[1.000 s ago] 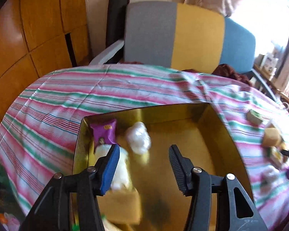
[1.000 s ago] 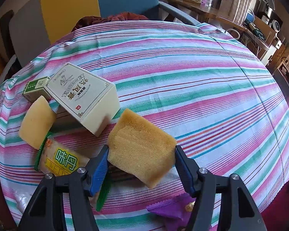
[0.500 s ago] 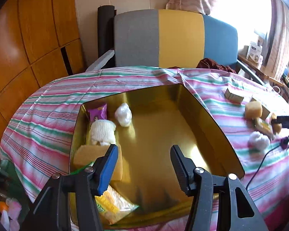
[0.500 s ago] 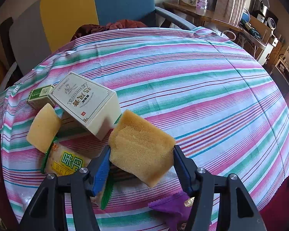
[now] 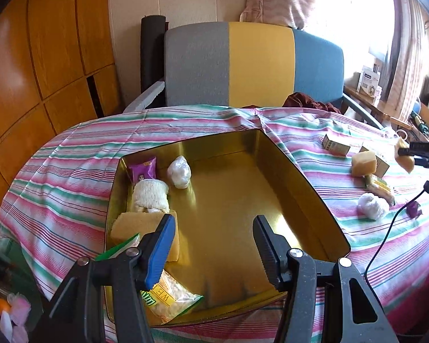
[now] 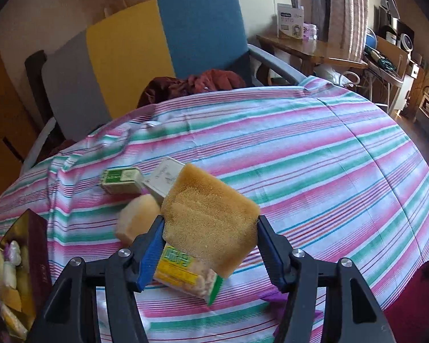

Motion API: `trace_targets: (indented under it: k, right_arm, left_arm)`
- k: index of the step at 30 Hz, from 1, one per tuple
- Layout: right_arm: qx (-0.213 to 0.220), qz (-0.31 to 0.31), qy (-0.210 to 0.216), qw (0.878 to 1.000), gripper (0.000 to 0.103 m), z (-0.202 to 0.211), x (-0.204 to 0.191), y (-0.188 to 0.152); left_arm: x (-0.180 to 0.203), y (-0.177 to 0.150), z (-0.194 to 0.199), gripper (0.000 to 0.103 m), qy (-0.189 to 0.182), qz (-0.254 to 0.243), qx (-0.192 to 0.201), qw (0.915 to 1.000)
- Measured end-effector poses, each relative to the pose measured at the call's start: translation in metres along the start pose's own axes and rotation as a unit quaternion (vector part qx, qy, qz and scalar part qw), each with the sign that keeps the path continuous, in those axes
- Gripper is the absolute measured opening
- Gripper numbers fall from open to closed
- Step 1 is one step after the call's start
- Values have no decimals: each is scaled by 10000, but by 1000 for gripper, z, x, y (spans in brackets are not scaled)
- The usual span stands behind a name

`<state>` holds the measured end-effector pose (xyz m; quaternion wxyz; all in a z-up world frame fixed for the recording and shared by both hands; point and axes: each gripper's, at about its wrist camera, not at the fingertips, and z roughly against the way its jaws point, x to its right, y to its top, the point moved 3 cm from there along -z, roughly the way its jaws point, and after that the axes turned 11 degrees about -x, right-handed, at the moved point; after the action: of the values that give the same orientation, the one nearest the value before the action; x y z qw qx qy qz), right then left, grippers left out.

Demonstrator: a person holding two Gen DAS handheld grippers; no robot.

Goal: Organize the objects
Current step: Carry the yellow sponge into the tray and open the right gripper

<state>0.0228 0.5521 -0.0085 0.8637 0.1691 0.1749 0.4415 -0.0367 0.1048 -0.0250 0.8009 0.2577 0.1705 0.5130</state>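
My right gripper [image 6: 210,243] is shut on a tan sponge [image 6: 210,218] and holds it above the striped tablecloth; it also shows at the far right of the left wrist view [image 5: 406,157]. My left gripper [image 5: 213,245] is open and empty above the near end of a gold tin box [image 5: 297,177]. In the box lie a purple packet [image 5: 144,168], a white plastic ball [image 5: 179,171], a white cloth roll [image 5: 151,195], a sponge [image 5: 137,225] and a yellow snack bag [image 5: 168,300]. The box also shows at the left edge of the right wrist view [image 6: 37,251].
On the cloth right of the box lie a second sponge [image 6: 137,220], a green carton [image 6: 121,180], a white carton [image 6: 164,177], a yellow snack bag [image 6: 186,274], a white ball [image 5: 371,205] and a purple packet [image 5: 413,208]. A tricolour chair [image 5: 251,63] stands behind the table.
My right gripper has lifted the sponge up off the cloth and turned towards the box. My left gripper has pulled back and up from the box, still open.
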Motion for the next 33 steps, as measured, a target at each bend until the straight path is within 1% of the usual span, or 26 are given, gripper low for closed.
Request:
trace_targets:
  k: [4, 7, 9, 12, 14, 17, 19, 22, 25, 28, 30, 33]
  right_arm:
    - [153, 544, 479, 9973, 63, 23, -57, 0]
    - [160, 1158, 887, 9892, 63, 35, -113, -8]
    - [83, 1572, 1113, 9812, 63, 39, -152, -18]
    - [-159, 2145, 1458, 9657, 63, 37, -209, -40]
    - [-363, 2499, 1642, 9536, 63, 33, -246, -60]
    - [-732, 2868, 1784, 9384, 63, 17, -293, -87]
    - [-989, 2968, 1779, 9330, 63, 0, -320, -104]
    - [-1400, 2935, 1729, 9297, 63, -31, -349, -121]
    - [-1586, 2741, 1607, 9348, 65, -57, -371, -126]
    - [-1852, 2695, 1465, 9336, 69, -82, -388, -130]
    - [-2088, 2631, 1623, 9278, 70, -92, -394, -132]
    - [-2056, 2503, 1840, 9280, 74, -90, -391, -132]
  left_arm:
    - [-5, -1, 3, 58, -36, 76, 41, 10000]
    - [-11, -1, 6, 58, -32, 143, 80, 9999]
    - [-16, -1, 8, 58, -38, 222, 98, 9997]
    - [-35, 0, 16, 58, -36, 449, 189, 9988]
    - [-53, 0, 23, 58, 62, 656, 272, 9975]
    - [-82, -2, 30, 58, 273, 978, 342, 9942]
    - [-99, -7, 32, 58, 395, 1177, 335, 9917]
    - [-121, -16, 30, 58, 525, 1426, 257, 9881]
    - [-134, -24, 25, 58, 572, 1561, 144, 9860]
    - [-137, -29, 20, 58, 553, 1618, 71, 9852]
    - [-137, -31, 18, 58, 515, 1633, 48, 9852]
    - [-137, -33, 17, 59, 484, 1623, 26, 9856]
